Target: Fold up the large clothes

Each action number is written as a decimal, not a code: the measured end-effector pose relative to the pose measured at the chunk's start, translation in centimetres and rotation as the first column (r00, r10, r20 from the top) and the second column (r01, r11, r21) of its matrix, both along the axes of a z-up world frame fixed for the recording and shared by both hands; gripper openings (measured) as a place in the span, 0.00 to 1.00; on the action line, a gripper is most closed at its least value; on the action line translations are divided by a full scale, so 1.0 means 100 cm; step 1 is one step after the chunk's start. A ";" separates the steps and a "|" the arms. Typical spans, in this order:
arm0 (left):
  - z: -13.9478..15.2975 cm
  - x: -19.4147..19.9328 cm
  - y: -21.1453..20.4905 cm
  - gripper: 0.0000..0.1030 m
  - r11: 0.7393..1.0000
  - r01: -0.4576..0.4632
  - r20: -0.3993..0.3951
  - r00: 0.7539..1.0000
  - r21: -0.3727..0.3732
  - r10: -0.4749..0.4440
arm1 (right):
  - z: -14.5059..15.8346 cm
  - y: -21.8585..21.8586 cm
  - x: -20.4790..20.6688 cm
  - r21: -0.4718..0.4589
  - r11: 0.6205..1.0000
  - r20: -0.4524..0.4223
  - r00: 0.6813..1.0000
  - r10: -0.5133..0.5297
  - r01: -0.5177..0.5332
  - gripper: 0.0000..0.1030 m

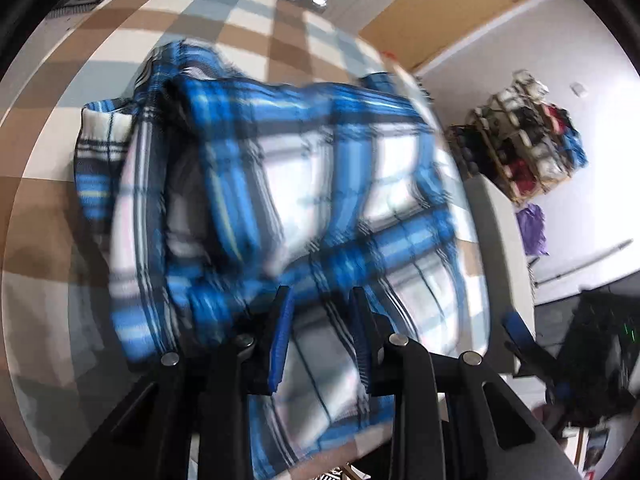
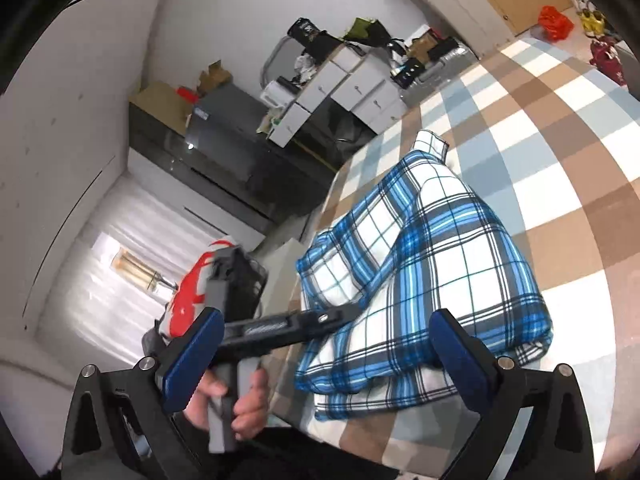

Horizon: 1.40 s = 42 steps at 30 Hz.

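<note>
A blue-and-white plaid shirt point(image 2: 440, 248) lies folded into a thick bundle on the checked bed cover point(image 2: 560, 160), with its collar end at the far side. In the left wrist view the shirt point(image 1: 320, 180) is blurred and fills the middle. My left gripper point(image 1: 320, 320) hangs just over its near edge; the blue pads stand a little apart, with plaid cloth showing in the gap and no visible pinch. The right wrist view shows the left gripper point(image 2: 344, 314) reaching to the shirt's left edge, a hand point(image 2: 240, 404) on its handle. My right gripper point(image 2: 328, 360) is wide open, short of the shirt, with nothing held.
The bed cover point(image 1: 60, 200) spreads left of and beyond the shirt. The bed's left edge drops to a gap beside a dark cabinet point(image 2: 224, 148) and white drawers point(image 2: 360, 84). A rack of clothes point(image 1: 528, 144) stands off the bed. A red bag point(image 2: 554, 22) sits far back.
</note>
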State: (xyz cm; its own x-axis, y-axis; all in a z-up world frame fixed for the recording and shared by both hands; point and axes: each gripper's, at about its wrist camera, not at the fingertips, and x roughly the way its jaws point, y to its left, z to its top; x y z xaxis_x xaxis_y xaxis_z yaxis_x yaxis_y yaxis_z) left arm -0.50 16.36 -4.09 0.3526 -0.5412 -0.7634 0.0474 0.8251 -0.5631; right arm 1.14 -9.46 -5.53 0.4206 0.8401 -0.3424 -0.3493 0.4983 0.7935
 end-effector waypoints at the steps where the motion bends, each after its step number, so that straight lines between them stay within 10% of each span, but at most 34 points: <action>1: -0.003 -0.004 -0.005 0.22 1.000 0.009 0.001 1.000 0.000 -0.009 | 0.001 -0.001 0.003 -0.007 1.000 -0.001 1.000 -0.024 0.024 1.00; 8: -0.030 -0.021 0.002 0.23 0.999 -0.027 -0.025 0.999 0.036 0.028 | 0.043 0.041 0.053 -0.394 0.918 0.082 0.996 -0.022 0.053 1.00; 14: -0.024 -0.038 0.002 0.23 0.991 -0.033 0.054 0.998 0.130 0.026 | 0.044 0.154 0.107 -0.845 0.534 0.129 0.954 0.269 -0.036 1.00; 22: -0.025 -0.024 0.014 0.23 0.998 -0.031 0.009 1.000 0.057 0.030 | -0.026 0.229 0.157 -0.890 0.367 -0.151 0.934 0.324 -0.271 1.00; 29: -0.019 -0.021 0.019 0.23 0.998 -0.032 -0.017 0.999 0.055 0.033 | -0.032 0.199 0.182 -0.721 0.544 -0.286 0.899 0.331 -0.430 1.00; 33: -0.018 -0.019 0.027 0.23 0.999 -0.043 -0.043 0.998 0.033 0.044 | 0.011 0.141 0.217 -0.603 0.755 -0.164 0.966 0.199 -0.258 1.00; 37: -0.015 -0.014 0.036 0.23 0.999 -0.037 -0.041 0.998 0.039 0.039 | -0.004 0.106 0.260 -0.655 0.740 -0.207 0.978 0.016 -0.150 1.00; 42: -0.014 -0.010 0.021 0.23 0.998 -0.033 -0.040 0.999 0.052 0.035 | -0.041 0.120 0.276 -0.576 0.776 -0.333 0.941 0.062 -0.255 1.00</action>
State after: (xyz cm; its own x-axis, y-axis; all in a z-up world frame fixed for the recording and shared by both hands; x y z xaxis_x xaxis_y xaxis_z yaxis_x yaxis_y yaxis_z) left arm -1.52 18.42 -5.45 0.3378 -0.4896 -0.8038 -0.0031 0.8535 -0.5211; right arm 28.78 2.49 -9.66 0.1053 0.4637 -0.8797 -0.2795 0.8628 0.4213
